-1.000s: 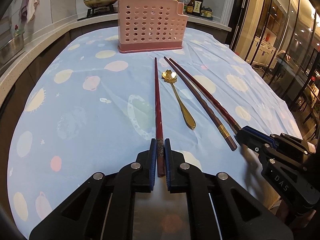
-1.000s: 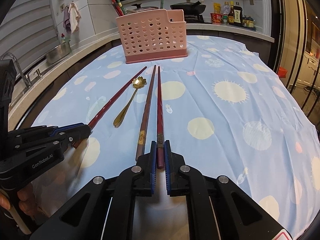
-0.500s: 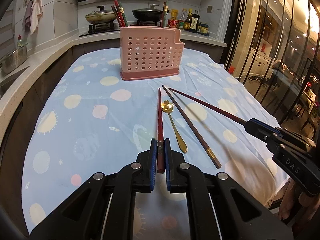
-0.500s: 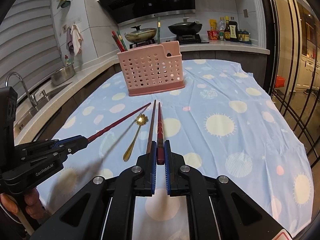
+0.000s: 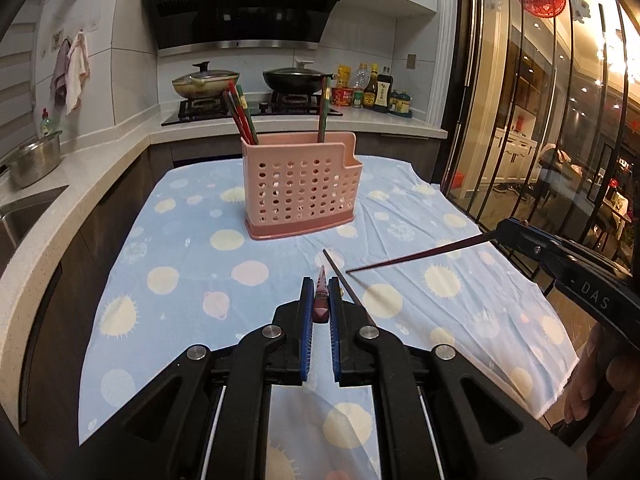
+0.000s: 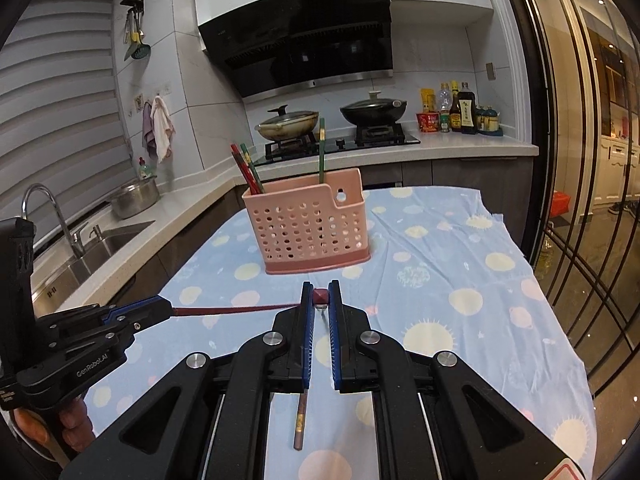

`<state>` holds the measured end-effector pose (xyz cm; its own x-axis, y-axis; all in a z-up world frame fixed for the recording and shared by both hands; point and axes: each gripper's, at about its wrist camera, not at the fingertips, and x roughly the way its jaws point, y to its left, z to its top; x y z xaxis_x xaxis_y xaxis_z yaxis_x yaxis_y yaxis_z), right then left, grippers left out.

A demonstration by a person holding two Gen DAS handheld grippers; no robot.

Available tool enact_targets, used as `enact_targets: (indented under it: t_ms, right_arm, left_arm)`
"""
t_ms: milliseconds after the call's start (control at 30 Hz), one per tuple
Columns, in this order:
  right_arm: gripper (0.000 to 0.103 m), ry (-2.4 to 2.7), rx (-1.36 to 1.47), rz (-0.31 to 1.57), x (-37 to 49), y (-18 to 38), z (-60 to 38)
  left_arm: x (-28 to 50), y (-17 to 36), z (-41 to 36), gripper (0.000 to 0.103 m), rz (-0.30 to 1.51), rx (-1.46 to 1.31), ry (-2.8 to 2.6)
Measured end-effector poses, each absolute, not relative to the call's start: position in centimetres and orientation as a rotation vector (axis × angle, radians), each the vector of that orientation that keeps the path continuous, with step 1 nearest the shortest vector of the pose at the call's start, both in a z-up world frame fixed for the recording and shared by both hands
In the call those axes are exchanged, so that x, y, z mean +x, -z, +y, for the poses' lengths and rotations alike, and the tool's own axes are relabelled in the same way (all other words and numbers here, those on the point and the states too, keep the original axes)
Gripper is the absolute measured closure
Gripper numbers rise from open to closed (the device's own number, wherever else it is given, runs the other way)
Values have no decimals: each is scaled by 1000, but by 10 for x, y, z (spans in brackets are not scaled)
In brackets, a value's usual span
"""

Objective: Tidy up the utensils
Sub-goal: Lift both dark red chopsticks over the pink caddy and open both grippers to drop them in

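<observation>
Chopsticks in play: three off the rack, two gripped and one lying loose.
Left gripper (image 5: 320, 292): clenched on the butt of the left chopstick (image 6: 232, 310), with blue pads on both sides.
Left chopstick, own camera: seen almost end-on, long axis running away toward the pink holder (image 5: 300, 192).
Left chopstick, right camera: seen side-on as a dark red line running nearly level from the left gripper, rightward to the right gripper's fingers.
Loose chopstick (image 5: 348, 284): brown, flat on the tablecloth (image 5: 180, 280), far end toward the holder, near end hidden behind the left gripper's right finger.
Loose chopstick, right camera: only the banded butt, seen between the finger arms.
Right chopstick (image 5: 420, 254): dark red, slanting from the right edge down and leftward, thin tip just beside the loose one's far end; contact with the cloth unclear.
Right gripper (image 6: 320, 292): clamped on that chopstick's square butt, seen end-on.
Holder: upright on the cloth, beyond both grippers.
Holder contents: four sticks, three leaning at the left end and one green upright toward the right.
Only in left camera: right hand (image 5: 588, 392) under the right gripper.
Only in right camera: sink (image 6: 100, 240), faucet (image 6: 44, 208), fingers (image 6: 72, 420) of the left hand.
</observation>
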<state>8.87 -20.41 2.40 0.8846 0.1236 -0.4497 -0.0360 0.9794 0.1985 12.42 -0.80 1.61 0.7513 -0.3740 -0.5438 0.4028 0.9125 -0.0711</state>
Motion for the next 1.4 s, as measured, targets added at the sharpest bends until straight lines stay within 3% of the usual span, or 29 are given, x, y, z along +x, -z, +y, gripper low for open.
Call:
enact_targets:
  t_ms: [567, 1400]
  right_arm:
    - [96, -145, 173, 342, 134, -101, -211]
    - [96, -136, 151, 259, 276, -189, -198]
  left_arm:
    - [173, -90, -19, 96, 432, 71, 410]
    - [274, -198, -50, 96, 272, 99, 388]
